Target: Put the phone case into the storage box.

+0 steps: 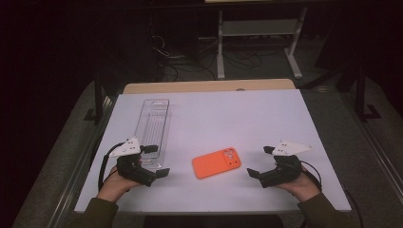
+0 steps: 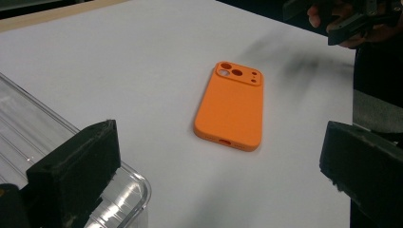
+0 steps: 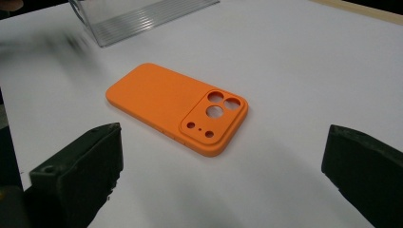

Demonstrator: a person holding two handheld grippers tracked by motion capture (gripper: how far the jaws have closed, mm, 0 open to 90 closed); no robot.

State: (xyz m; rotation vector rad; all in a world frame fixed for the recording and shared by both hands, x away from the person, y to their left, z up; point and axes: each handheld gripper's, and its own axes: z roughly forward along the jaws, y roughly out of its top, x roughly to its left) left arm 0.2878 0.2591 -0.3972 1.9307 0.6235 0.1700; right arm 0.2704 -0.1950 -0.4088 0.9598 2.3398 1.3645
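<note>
Both tools stood apart and empty over the white table [image 1: 266, 118].
The orange phone case [image 1: 216, 162] lay flat between the left tool [image 1: 154, 161] and right tool [image 1: 259, 161], ahead of each; a clear tray [image 1: 153, 123] sat beside the left tool.

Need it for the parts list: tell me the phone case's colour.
Plain orange; the phone case shows best in the right gripper view.
</note>
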